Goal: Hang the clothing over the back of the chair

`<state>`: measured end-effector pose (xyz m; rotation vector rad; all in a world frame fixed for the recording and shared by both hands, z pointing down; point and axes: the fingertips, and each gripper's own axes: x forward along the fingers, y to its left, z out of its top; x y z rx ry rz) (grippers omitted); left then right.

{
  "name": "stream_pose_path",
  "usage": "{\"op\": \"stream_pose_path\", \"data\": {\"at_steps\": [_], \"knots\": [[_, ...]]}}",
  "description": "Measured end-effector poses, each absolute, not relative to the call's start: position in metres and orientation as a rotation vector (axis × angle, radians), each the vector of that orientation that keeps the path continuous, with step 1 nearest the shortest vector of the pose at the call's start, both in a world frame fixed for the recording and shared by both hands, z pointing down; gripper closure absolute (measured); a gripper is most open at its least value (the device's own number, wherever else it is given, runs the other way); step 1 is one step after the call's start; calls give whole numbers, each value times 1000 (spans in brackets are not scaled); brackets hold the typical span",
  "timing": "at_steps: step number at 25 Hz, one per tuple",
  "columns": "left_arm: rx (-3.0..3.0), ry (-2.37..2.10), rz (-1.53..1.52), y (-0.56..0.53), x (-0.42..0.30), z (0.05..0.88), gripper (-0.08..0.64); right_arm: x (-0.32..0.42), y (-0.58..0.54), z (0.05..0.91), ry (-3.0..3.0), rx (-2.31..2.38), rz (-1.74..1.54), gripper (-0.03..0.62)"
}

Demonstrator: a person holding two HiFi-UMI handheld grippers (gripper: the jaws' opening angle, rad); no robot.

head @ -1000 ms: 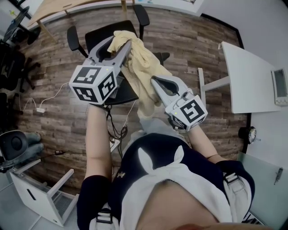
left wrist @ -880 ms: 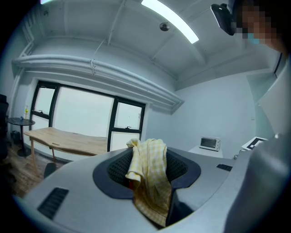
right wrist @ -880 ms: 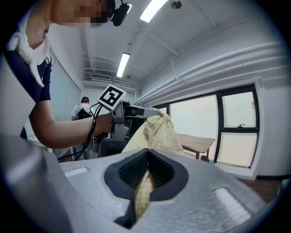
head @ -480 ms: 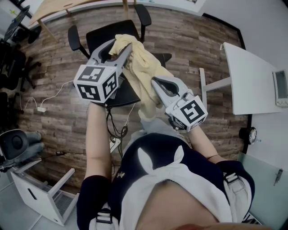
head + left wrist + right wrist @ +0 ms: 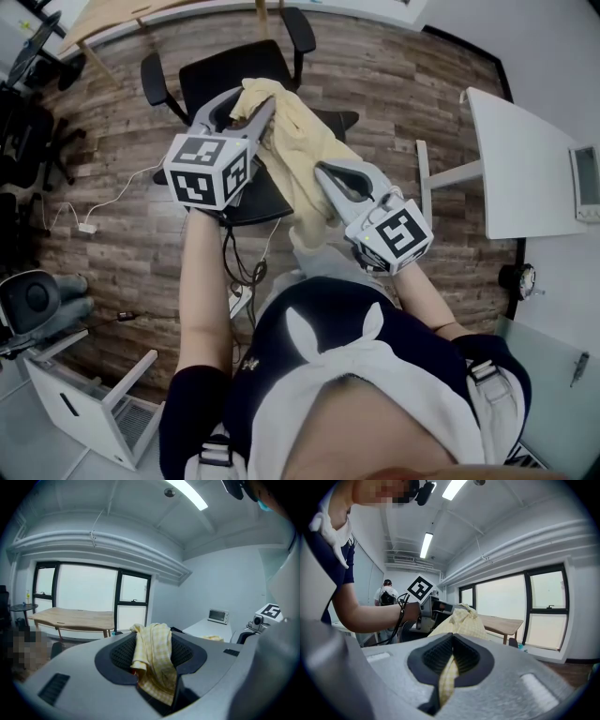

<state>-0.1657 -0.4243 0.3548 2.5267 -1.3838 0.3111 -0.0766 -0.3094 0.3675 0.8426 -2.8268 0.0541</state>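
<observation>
Your left gripper (image 5: 255,101) and right gripper (image 5: 323,171) are both clamped on the yellow checked clothing (image 5: 305,150) (left jaws on a thick bunch, right jaws on a thin fold). It hangs between them above the black chair (image 5: 211,70).

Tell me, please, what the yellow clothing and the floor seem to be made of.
The yellow clothing looks like thin woven fabric, perhaps cotton, matte: fine checks and soft folds show. The floor looks like wood planks or wood-look laminate, low sheen: grain and plank seams show, but not which.
</observation>
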Motion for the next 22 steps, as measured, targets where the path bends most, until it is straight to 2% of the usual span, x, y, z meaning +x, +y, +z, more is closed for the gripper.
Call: {"op": "stream_pose_path", "data": {"at_steps": [22], "knots": [[2436,-1374,577,-438,-151,392,379,-72,-315,367,-2805,818,92,592]]}}
